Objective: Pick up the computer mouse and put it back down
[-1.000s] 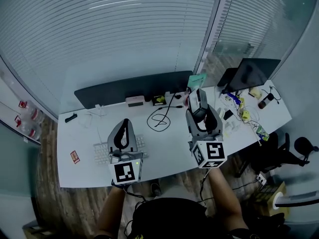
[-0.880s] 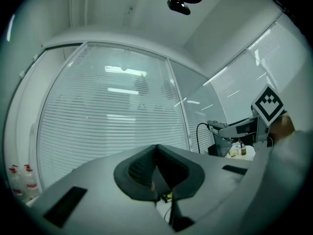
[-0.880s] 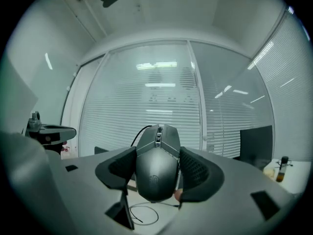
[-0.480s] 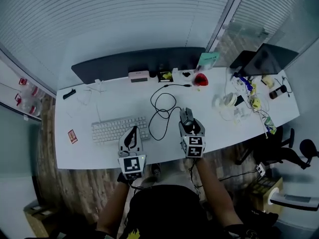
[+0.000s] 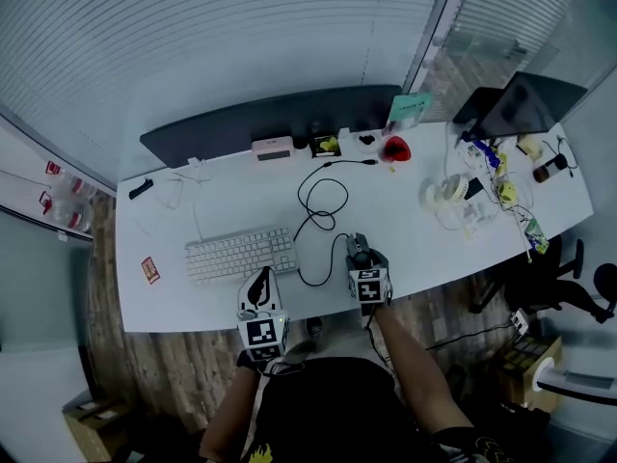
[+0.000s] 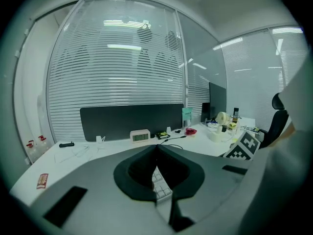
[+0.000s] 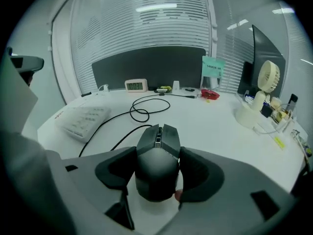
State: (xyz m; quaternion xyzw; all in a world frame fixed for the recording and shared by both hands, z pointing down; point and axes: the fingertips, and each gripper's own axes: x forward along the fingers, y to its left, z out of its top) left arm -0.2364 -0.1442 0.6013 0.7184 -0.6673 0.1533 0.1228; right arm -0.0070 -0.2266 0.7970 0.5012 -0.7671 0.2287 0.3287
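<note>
One left tool [image 5: 259, 280], one right tool [image 5: 361, 256], one mouse [image 7: 157, 161], one keyboard [image 5: 241, 254], one clock [image 5: 273, 147], one desk [image 5: 416, 251]

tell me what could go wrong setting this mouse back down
1. The mouse is clamped in the jaws of the right gripper, close to the front edge of the desk. Released there, it might slide off.
2. Its cable runs off in loops beside the keyboard. A tug could drag or twist the mouse on release.
</note>
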